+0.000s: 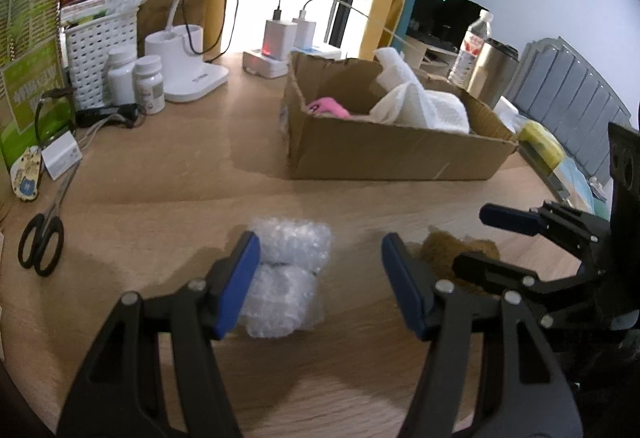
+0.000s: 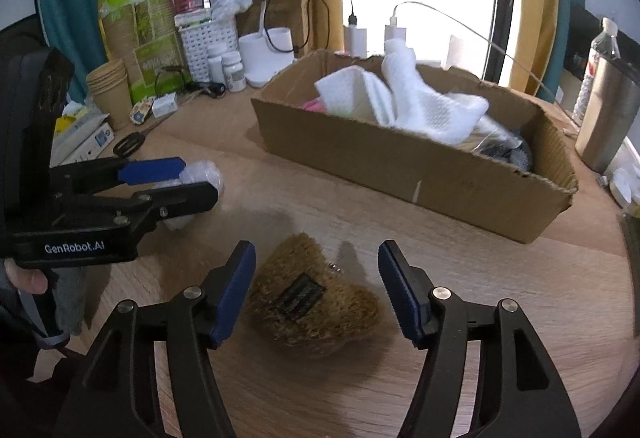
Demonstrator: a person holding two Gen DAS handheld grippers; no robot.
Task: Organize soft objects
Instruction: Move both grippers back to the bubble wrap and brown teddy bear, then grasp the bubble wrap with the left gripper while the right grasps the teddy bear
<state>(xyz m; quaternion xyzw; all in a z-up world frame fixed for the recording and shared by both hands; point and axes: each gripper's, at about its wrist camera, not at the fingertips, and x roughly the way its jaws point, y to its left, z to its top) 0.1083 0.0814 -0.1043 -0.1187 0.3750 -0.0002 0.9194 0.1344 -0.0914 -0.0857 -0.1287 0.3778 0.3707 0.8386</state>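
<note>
Left gripper (image 1: pixel 320 284): jaws spread wide, holding nothing. A bundle of bubble wrap (image 1: pixel 286 278) lies on the wooden table (image 1: pixel 160 197) between the fingers, up against the left blue pad; whether pad and wrap actually touch cannot be told. In the right wrist view the same gripper (image 2: pixel 192 179) crosses in front of the bundle and hides most of it; only a white edge shows.

Right gripper (image 2: pixel 316 288): jaws likewise wide apart, nothing held. A brown fuzzy soft item (image 2: pixel 316 302) with a dark rectangular patch lies on the table between the fingers, nearer the left pad. Its shape is blurred and what it is cannot be made out. From the left wrist view it (image 1: pixel 440 250) is largely masked by the right gripper (image 1: pixel 480 238).

Cardboard box (image 2: pixel 400 165): stands open on the table beyond both grippers, well apart from both items. It contains white foam sheets (image 2: pixel 416 97) and a pink item (image 1: pixel 328 107), mostly hidden by the box wall. Dark grey material at its right end is indistinct.

Scissors (image 1: pixel 40 242) lie at the table's left edge. Bottles and a basket at the rear are cut off by the lens rim.
</note>
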